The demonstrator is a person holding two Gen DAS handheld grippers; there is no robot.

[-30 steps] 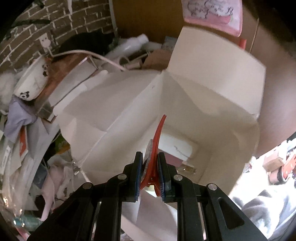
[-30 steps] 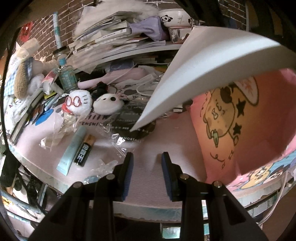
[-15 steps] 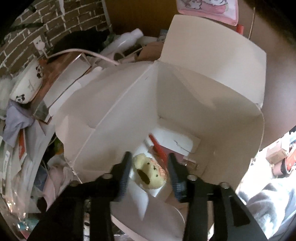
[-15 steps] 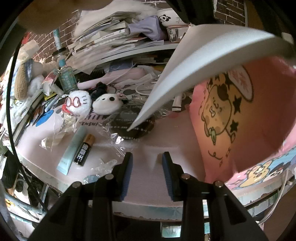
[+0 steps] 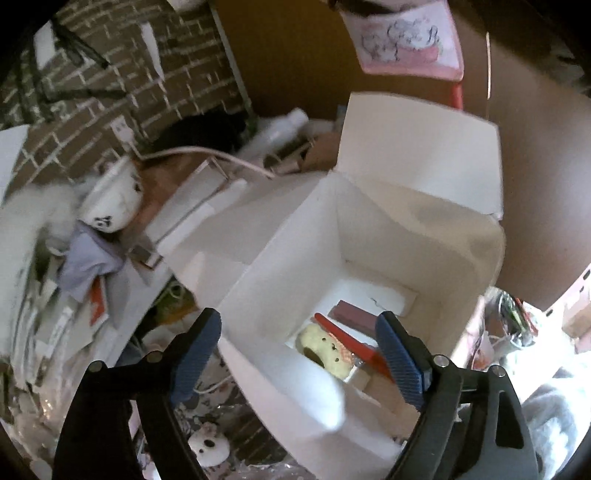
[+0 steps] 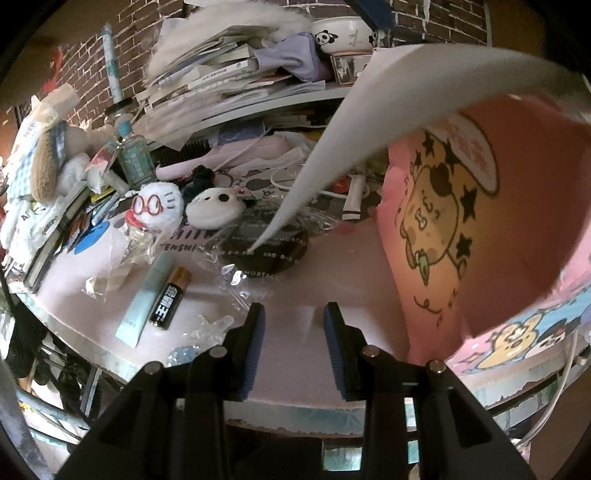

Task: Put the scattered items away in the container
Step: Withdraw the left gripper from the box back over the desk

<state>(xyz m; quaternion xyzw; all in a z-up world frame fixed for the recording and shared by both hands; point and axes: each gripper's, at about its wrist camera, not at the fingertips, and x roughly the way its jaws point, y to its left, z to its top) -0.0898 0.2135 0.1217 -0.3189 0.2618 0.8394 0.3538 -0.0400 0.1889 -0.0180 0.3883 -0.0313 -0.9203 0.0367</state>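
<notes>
My left gripper (image 5: 299,354) hangs wide open above the white cardboard box (image 5: 417,236), with nothing between its jaws. On the box floor lie a red hair clip (image 5: 349,341), a yellow plush face (image 5: 325,349) and a mauve bar (image 5: 356,317). My right gripper (image 6: 294,349) stands open and empty over the pink table mat (image 6: 295,280). Ahead of it on the left lie a black-and-gold battery (image 6: 170,297), a pale blue tube (image 6: 146,299), a white plush with red glasses (image 6: 157,205) and a panda pouch (image 6: 214,208). The box's pink cartoon side (image 6: 461,229) fills the right.
A white box flap (image 6: 369,122) juts over the table in the right wrist view. Crumpled clear wrappers (image 6: 236,273) and a dark round disc (image 6: 273,254) lie mid-table. Books, a panda bowl (image 6: 341,35) and cloth pile up behind. A water bottle (image 6: 131,155) stands at left.
My left gripper opened and let go of the red hair clip, which now lies in the box, then drew back with its jaws spread wider. The right gripper has hardly moved.
</notes>
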